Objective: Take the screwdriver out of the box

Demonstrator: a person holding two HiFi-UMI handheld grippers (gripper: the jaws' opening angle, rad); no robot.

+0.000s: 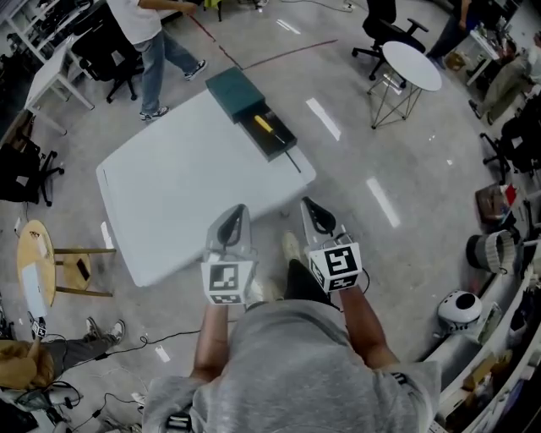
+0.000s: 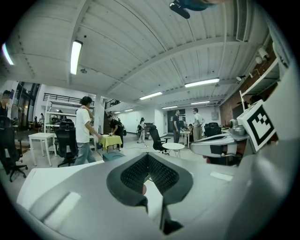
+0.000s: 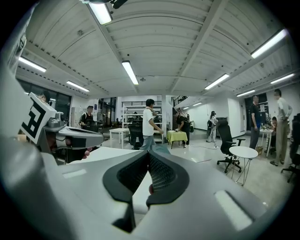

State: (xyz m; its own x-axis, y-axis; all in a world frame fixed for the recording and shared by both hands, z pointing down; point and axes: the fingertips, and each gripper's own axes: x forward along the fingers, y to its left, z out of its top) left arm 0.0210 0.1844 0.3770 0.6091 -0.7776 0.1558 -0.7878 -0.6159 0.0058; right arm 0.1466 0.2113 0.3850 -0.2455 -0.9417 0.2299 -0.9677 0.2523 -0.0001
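Grey shirt (image 1: 296,364) fills the bottom of the head view, nearest the lens, with both forearms reaching forward from it.

Far up the frame, the screwdriver (image 1: 267,128) lies in the pulled-out tray of the box (image 1: 235,91). Its yellow handle points toward the teal lid and its dark shaft runs toward the tray's outer end. The box sits at the far corner of the white table (image 1: 186,178), and the rest of the tabletop is bare.

At the table's near edge the left gripper (image 1: 239,210) points across the top toward the box. Its jaws are clenched tip to tip with nothing between them, as the left gripper view shows. The right gripper (image 1: 308,205) is level with it just to the side and points the same way. Its jaws are likewise pressed together and empty. Both are well apart from the box. Each carries a marker cube (image 1: 226,282) at its rear, close to the person's hands.

In the left gripper view a teal patch just past the jaws is probably the box, though the view is too low to show the screwdriver.

Beyond the table a person (image 1: 152,34) in a white top and jeans stands near its far side. A round white table (image 1: 412,65) and a black office chair (image 1: 385,25) stand to the right. A wooden stool (image 1: 38,262) stands on the floor to the left.
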